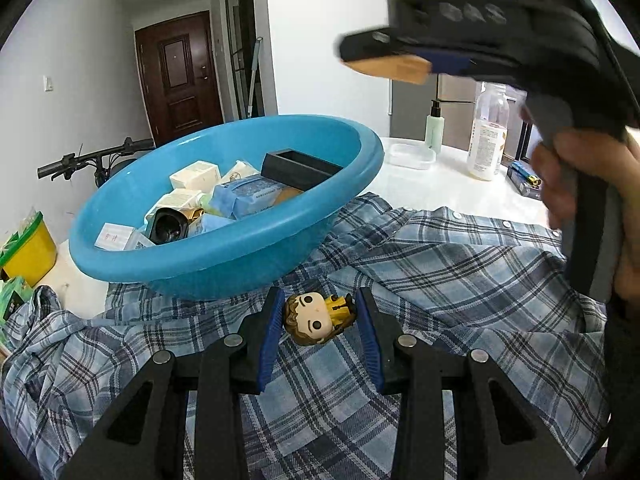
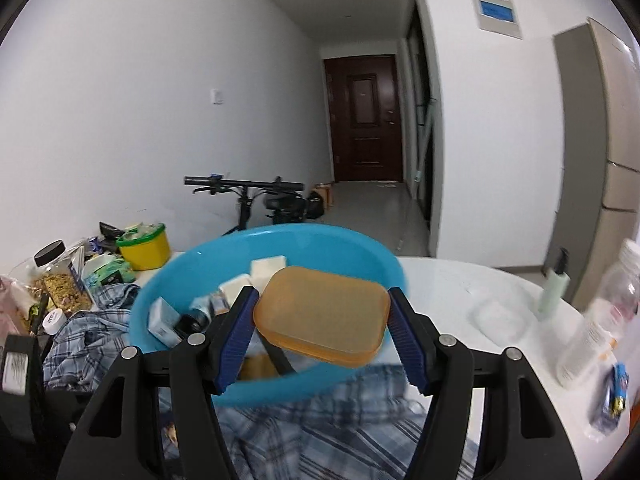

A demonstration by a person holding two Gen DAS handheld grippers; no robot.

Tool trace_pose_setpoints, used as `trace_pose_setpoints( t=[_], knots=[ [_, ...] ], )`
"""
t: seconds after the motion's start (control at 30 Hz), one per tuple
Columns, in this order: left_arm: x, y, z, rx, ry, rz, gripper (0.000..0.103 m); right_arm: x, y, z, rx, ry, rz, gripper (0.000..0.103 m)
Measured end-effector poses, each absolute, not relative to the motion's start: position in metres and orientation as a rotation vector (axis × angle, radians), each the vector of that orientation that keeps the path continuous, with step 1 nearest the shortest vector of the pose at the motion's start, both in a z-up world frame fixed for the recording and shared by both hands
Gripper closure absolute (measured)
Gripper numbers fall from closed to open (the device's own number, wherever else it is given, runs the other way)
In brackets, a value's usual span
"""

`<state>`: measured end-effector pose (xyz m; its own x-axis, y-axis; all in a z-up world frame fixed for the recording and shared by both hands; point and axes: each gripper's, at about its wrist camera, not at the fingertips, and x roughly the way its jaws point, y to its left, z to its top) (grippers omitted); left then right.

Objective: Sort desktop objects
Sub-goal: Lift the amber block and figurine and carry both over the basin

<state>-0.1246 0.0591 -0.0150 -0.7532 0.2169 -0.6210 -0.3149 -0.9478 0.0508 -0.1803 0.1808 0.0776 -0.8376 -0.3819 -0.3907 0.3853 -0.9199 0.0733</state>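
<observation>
A blue basin [image 1: 224, 256] sits on the white table and holds several small boxes, a black tray and a dark jar. It also shows in the right wrist view [image 2: 180, 280]. My left gripper [image 1: 320, 312] is low over a plaid shirt [image 1: 440, 280], its jaws on either side of a small big-headed figurine [image 1: 316, 318] lying on the shirt. My right gripper [image 2: 322, 312] is shut on an orange plastic lid [image 2: 322, 312] and holds it in the air above the basin's near rim. It shows in the left wrist view [image 1: 384, 62] at upper right.
A yellow tub [image 2: 146, 248], a granola jar [image 2: 66, 280] and packets crowd the left of the table. A clear box [image 1: 412, 154], a green pump bottle [image 1: 434, 126], a white bottle [image 1: 488, 136] and batteries [image 1: 526, 178] stand at the right. A bicycle stands behind.
</observation>
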Motion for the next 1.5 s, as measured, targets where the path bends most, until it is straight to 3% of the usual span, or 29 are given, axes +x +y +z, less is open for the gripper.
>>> trace_pose_setpoints(
  t=[0.5,1.5],
  knots=[
    [-0.128,0.05,-0.018,-0.952,0.201,2.731,0.064,-0.208,0.156,0.046,0.548,-0.027,-2.589,0.039],
    [-0.102,0.034,0.005,-0.925,0.217,2.803,0.064,-0.202,0.147,0.048,0.537,0.007,-2.568,0.039]
  ],
)
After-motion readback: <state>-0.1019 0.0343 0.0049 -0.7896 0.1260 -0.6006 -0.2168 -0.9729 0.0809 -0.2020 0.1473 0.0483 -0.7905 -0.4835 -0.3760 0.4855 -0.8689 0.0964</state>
